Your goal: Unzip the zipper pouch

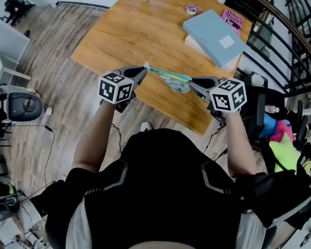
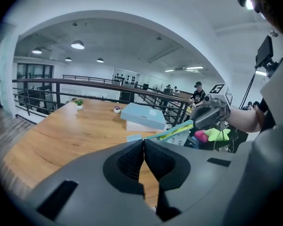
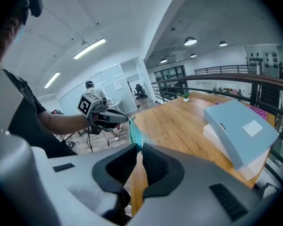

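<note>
Stretched mid-frame above the near edge of the wooden tabletop [image 1: 135, 35], a teal-and-yellow fabric zipper pouch [image 1: 172, 79], likely light, limp and prone to bunching, with left gripper [image 1: 144, 69] clenched on its thin end, seemingly the pull, and right gripper [image 1: 193, 83] clamping the opposite fabric end as anchor.

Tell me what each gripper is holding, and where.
Both hold the zipper pouch, stretched between them. The left gripper pinches the zipper's tip, and the right gripper clamps the opposite end.

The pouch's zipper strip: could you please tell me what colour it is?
The zipper strip is teal with a yellow-green edge, clearest in the left gripper view.
</note>
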Available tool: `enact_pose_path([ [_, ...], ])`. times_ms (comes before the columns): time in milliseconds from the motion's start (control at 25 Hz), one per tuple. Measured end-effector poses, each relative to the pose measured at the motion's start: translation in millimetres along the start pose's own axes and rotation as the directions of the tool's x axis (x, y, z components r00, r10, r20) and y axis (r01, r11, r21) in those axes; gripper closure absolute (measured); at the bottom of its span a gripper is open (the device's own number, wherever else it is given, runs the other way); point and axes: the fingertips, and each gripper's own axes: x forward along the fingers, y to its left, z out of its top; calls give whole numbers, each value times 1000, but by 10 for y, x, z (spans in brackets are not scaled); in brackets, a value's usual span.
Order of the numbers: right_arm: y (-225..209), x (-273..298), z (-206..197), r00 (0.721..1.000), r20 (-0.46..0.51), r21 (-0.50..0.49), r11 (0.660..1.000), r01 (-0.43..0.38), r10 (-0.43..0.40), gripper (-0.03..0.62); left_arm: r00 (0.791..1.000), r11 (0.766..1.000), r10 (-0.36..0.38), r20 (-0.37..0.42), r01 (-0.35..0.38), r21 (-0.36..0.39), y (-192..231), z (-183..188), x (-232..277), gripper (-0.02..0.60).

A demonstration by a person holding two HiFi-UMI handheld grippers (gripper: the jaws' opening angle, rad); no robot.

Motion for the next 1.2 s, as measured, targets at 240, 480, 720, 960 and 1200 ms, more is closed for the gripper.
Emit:
enact_pose_path([
  [240, -50, 86, 23, 1000, 1, 10, 1000, 6, -6, 545, 1000, 1000, 8, -2, -8, -13, 76, -11, 9, 551],
  [480, -251, 293, 55, 999, -9, 28, 999, 42, -42, 545, 999, 998, 54, 3, -54, 10, 254, 7, 99, 551],
  [720, -584, 646, 142, 996, -21, 45, 995, 85, -84, 544, 996, 996, 91, -19, -90, 19, 584, 53, 276, 551],
  [960, -941, 1018, 437, 986, 37, -11, 987, 162, -162, 544, 983, 982, 183, 34, -184, 32, 1002, 276, 406, 551],
  [1200, -1087, 1339, -19, 982, 7, -28, 982, 187, -187, 542, 983, 986, 165, -85, -161, 52, 1040, -399, 618, 551],
])
